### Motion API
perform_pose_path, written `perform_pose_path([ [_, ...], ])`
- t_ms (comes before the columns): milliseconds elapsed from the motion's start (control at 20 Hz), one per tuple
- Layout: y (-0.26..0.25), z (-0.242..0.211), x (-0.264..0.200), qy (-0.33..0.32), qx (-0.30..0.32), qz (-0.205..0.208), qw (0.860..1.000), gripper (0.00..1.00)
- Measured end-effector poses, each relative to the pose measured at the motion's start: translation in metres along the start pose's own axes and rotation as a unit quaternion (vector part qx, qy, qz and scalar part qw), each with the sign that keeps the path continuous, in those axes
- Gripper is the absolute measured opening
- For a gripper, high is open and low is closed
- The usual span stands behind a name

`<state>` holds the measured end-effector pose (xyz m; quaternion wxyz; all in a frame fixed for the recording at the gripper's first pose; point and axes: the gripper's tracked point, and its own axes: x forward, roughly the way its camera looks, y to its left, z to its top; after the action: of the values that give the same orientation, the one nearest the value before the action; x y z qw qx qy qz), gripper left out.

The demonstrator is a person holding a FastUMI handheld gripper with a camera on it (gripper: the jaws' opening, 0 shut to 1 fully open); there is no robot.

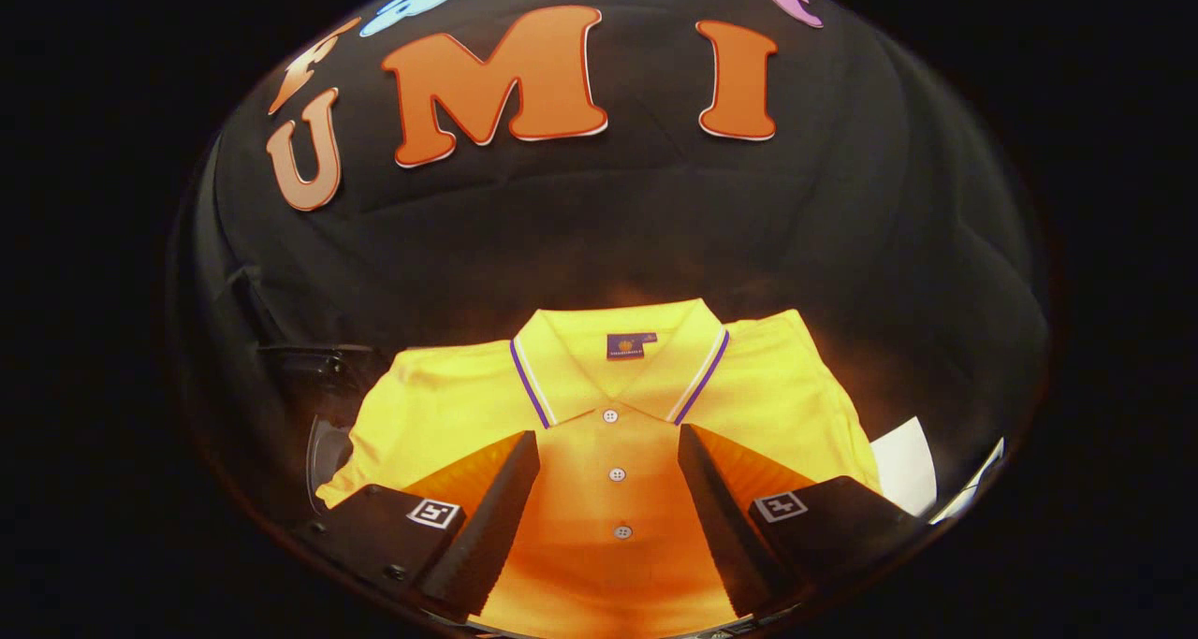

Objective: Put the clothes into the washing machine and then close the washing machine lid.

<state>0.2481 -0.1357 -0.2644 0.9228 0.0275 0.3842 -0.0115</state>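
A yellow polo shirt [608,414] lies flat and folded, collar pointing away from the gripper [608,461]. The fingers [505,489] are spread wide apart above it and hold nothing. The row of white buttons [617,474] sits right between them. A white sheet [906,475] peeks out just beside the shirt's far side.

Yellow polo shirt [613,405] lying flat, tongs [608,447] spread wide over its buttoned placket, not touching
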Motion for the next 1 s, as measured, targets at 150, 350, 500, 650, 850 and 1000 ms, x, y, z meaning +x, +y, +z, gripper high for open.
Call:
perform_pose_path([
  [150,-0.004,-0.013,0.011,0.048,-0.003,-0.001,0.999,0.98],
  [350,-0.005,-0.020,0.014,0.083,-0.024,-0.014,0.996,0.96],
  [500,0.000,-0.019,0.014,0.110,-0.042,-0.013,0.993,0.98],
  [650,0.000,-0.019,0.016,0.145,-0.038,-0.016,0.989,0.97],
  [850,0.000,-0.019,0.016,0.153,-0.048,-0.004,0.987,0.93],
  [1000,0.003,-0.020,0.016,0.155,-0.049,-0.004,0.987,0.81],
])
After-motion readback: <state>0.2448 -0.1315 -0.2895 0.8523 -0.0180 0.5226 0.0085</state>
